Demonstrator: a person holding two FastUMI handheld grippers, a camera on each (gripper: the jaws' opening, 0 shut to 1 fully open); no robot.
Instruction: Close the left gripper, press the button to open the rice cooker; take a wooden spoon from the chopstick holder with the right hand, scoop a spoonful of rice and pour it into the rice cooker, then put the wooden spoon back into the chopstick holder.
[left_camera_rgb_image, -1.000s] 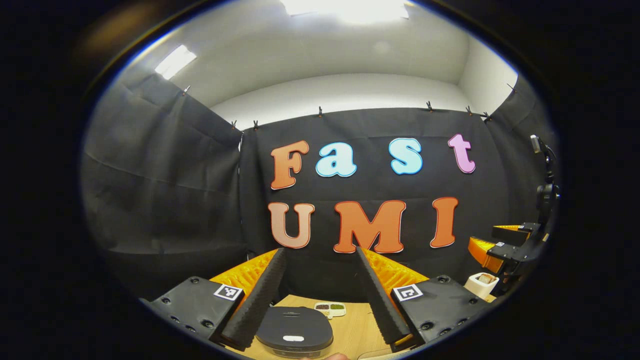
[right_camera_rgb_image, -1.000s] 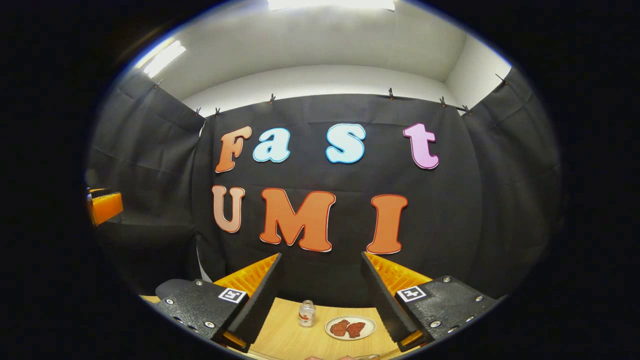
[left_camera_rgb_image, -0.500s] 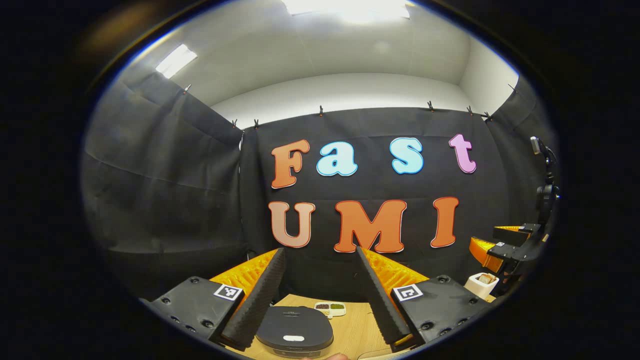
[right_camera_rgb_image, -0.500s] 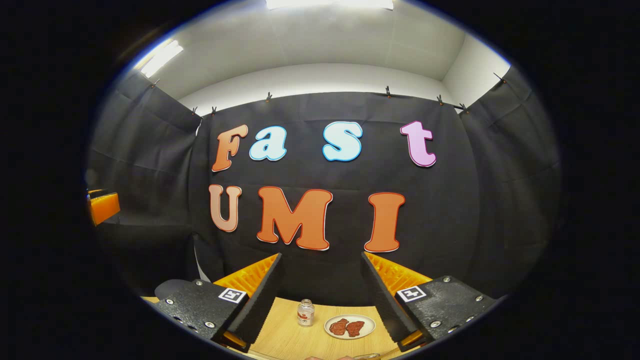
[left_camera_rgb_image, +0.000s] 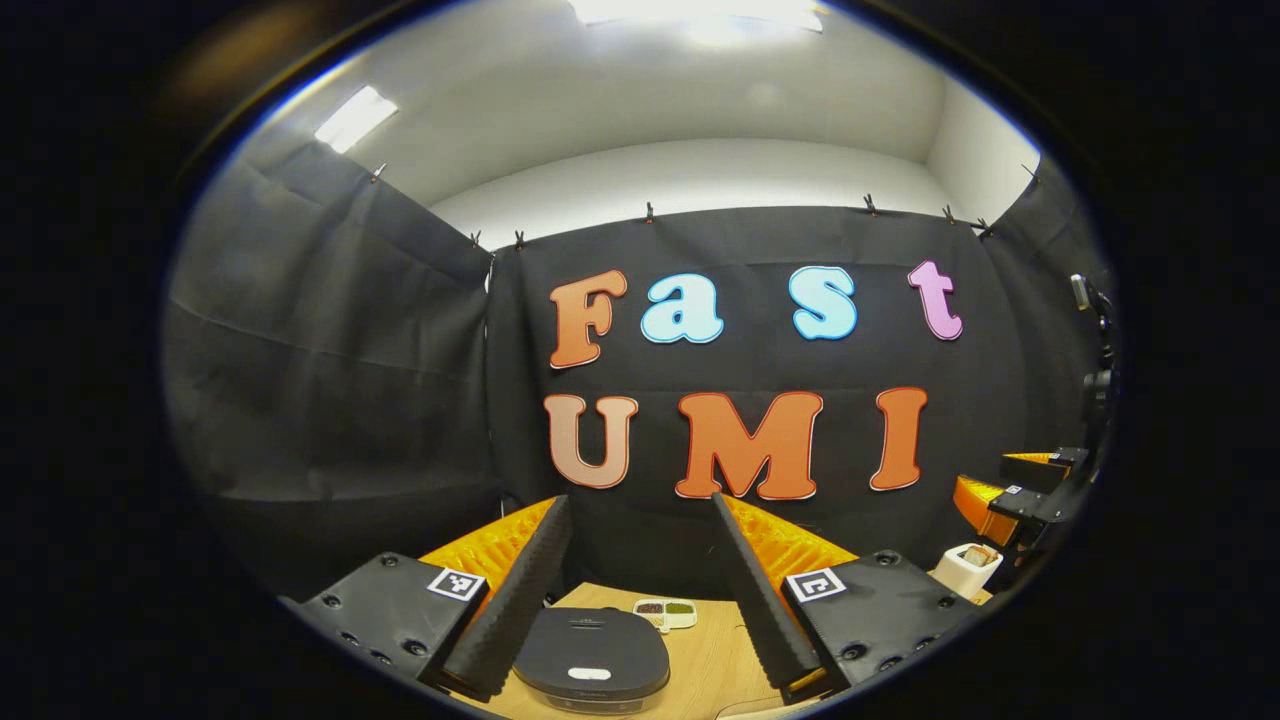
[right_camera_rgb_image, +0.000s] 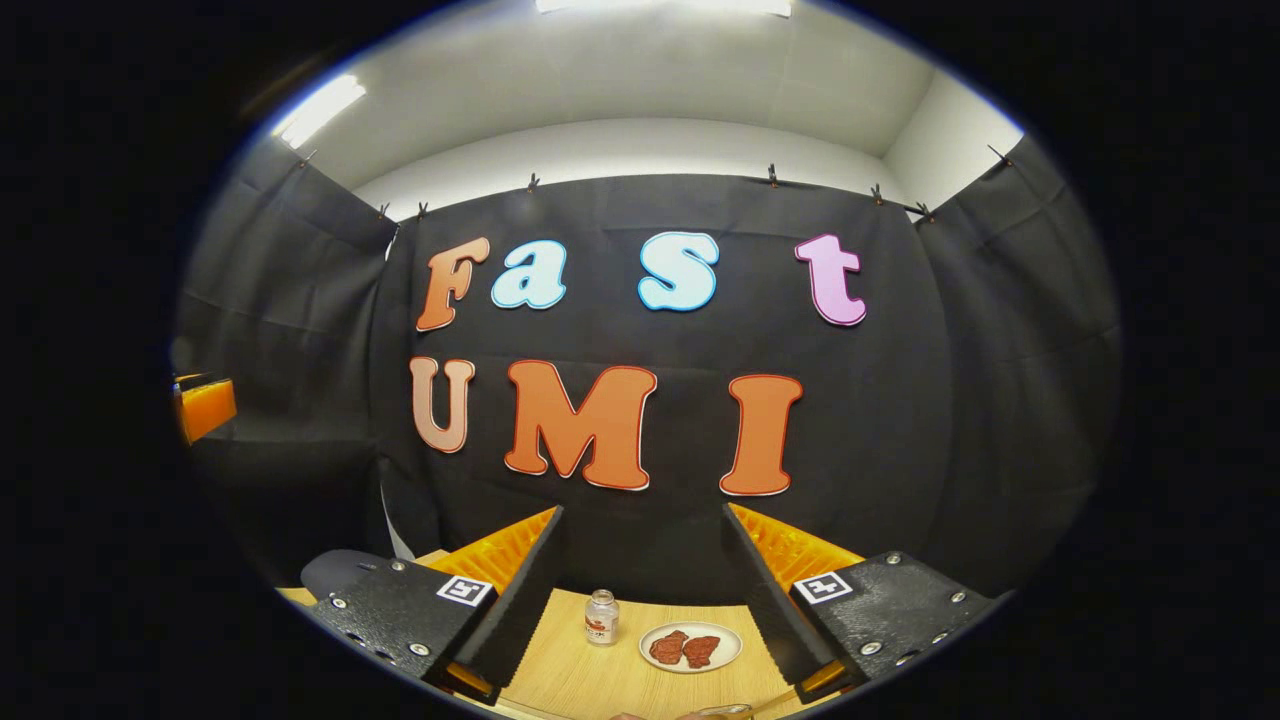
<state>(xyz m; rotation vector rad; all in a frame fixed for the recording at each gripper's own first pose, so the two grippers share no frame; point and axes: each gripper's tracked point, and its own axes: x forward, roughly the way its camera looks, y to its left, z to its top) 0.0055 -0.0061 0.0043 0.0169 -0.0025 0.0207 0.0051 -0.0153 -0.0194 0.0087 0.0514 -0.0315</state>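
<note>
Nothing of the task is judged done. The left gripper (left_camera_rgb_image: 640, 590) is held with its jaws spread wide and empty, though the task calls for them closed first. Just beyond it the rice cooker (left_camera_rgb_image: 590, 660) sits with its lid down (its pale button (left_camera_rgb_image: 588, 674) unpressed). The right gripper (right_camera_rgb_image: 640, 590) is likewise released, grasping nothing. Right of the cooker, farther off, a white chopstick holder (left_camera_rgb_image: 964, 568) stands. No spoon can be made out. No brand or label is legible.
</note>
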